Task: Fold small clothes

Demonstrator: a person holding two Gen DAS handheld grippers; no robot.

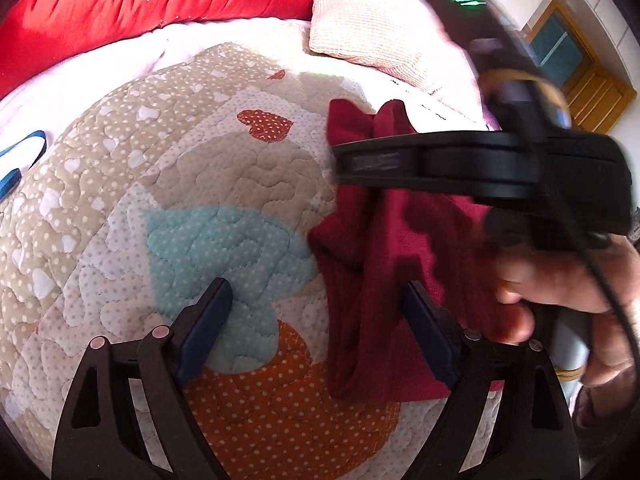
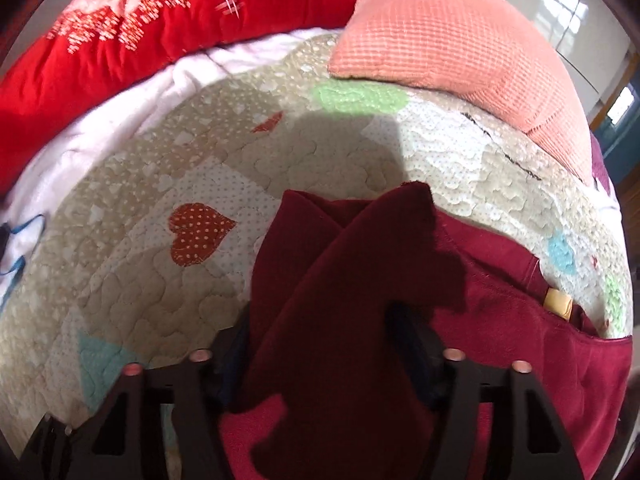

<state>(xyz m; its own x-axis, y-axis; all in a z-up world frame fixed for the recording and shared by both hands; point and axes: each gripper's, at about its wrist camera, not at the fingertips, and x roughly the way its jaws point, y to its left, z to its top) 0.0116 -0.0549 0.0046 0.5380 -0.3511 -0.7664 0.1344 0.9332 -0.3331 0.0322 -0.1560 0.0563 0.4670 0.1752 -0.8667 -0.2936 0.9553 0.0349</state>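
**Dark red garment bunched on the quilt, right tongs among its folds**

The dark red garment [image 1: 384, 264] lies crumpled on the patchwork quilt [image 1: 192, 184] that covers the bed, toward the right side of the left wrist view. Part of it is lifted into a peak with two points at the top.

The left tongs [image 1: 316, 300] stand wide apart and hold nothing. The left finger hangs over the pale blue and orange patches of the quilt; the right finger sits over the left edge of the garment.

The right tongs [image 2: 320, 320] have cloth running up between the two fingers in the right wrist view, but the folds hide the pads, so I cannot tell whether they are clamped on it or only straddle it. In the left wrist view the body of this tool crosses in front of the garment as a blurred black bar, with the right hand [image 1: 560, 280] gripping its handle and a black cable trailing down beside it.

Around the work area: a red embroidered duvet [image 2: 120, 28] lies along the far edge of the bed, a salmon ribbed pillow [image 2: 452, 36] sits at the far right on the quilt, and white bedding [image 2: 120, 112] shows between duvet and quilt. A small tan tag [image 2: 558, 302] shows at the garment's right edge.
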